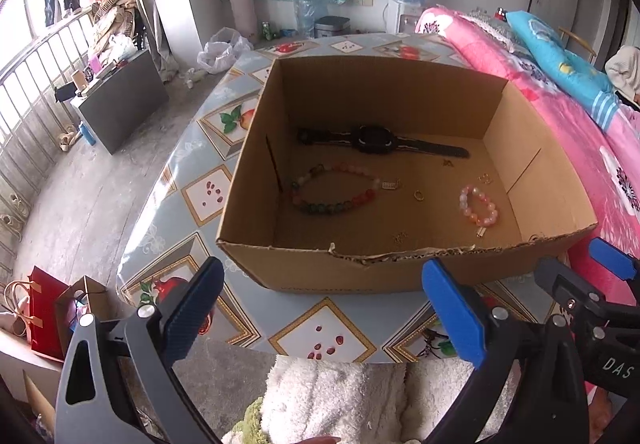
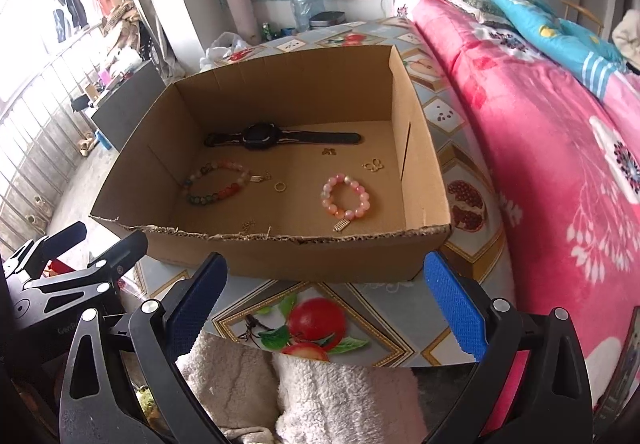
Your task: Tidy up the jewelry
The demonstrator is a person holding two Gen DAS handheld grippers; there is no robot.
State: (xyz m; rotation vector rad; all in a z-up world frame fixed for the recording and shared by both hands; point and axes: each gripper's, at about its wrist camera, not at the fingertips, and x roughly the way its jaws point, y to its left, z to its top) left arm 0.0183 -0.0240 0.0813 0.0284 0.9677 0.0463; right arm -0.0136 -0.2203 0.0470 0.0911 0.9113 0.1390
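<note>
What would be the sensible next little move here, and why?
Probably reach the right gripper forward over the torn near edge of the cardboard box toward the pink bead bracelet. Both grippers hang open and empty short of the box, and that bracelet lies nearest the right one, apart from the black watch and the multicoloured bracelet.

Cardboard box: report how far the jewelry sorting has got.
Done: the watch, two bead bracelets and small gold pieces lie loose in the cardboard box. In hand: nothing; left claw and right claw are open, short of it. Left: any further sorting.
</note>
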